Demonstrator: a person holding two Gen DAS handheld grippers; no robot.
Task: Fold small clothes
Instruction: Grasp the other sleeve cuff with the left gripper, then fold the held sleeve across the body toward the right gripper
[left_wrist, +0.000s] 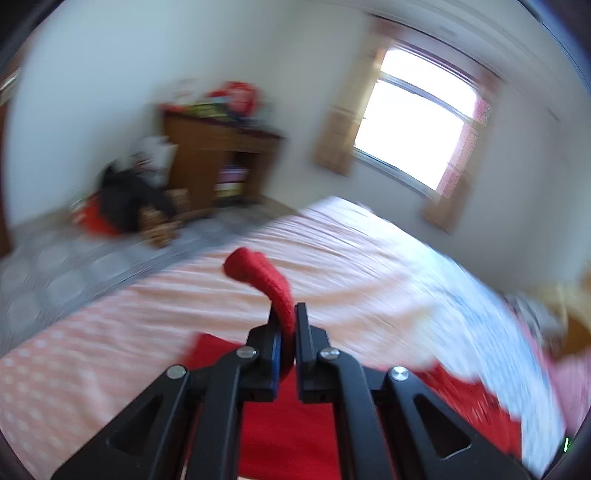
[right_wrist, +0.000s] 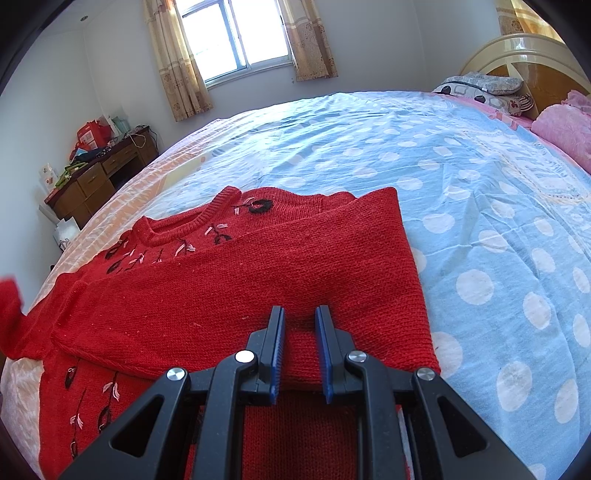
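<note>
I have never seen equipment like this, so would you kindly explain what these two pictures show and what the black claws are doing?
Each picture comes from a camera mounted on a hand-held gripper, looking forward along its two black fingers; a person carries one in each hand.

The first, blurred picture is the left gripper's view. Its fingers are shut on a sleeve of the red sweater, lifted above the bed.

The second is the right gripper's view. It rests low over the red sweater, which lies spread on the spotted sheet with one sleeve folded across its front. Its fingers stand slightly apart, with knit between them; whether they pinch it I cannot tell.

Behind are a window and a wooden desk.
</note>
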